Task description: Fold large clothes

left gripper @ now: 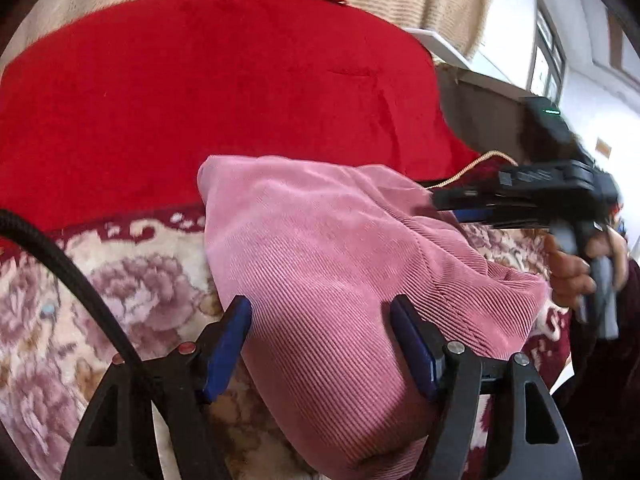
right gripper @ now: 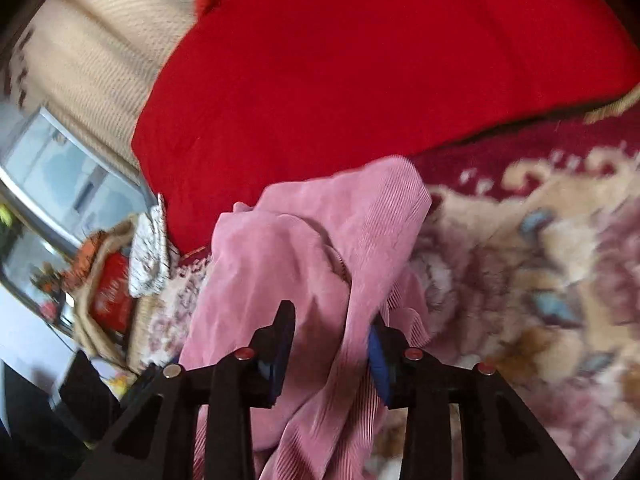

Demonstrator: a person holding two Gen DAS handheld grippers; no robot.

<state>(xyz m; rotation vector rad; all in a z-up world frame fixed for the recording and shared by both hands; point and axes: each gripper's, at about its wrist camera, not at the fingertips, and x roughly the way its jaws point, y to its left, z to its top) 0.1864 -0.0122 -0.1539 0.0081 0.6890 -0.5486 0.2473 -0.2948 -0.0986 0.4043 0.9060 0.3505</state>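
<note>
We see the pink corduroy garment [left gripper: 340, 280] lying on the flowered blanket [left gripper: 132, 280], before a red cushion [left gripper: 200, 92]. Our left gripper [left gripper: 320, 312] stands wide apart around it; our right gripper [right gripper: 332, 328] pinches a fold between its 2 fingers.

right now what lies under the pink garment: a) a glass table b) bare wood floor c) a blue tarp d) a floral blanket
d: the pink garment rests on a floral blanket of cream and maroon flowers, seen in both wrist views, with a red cloth behind it.
</note>
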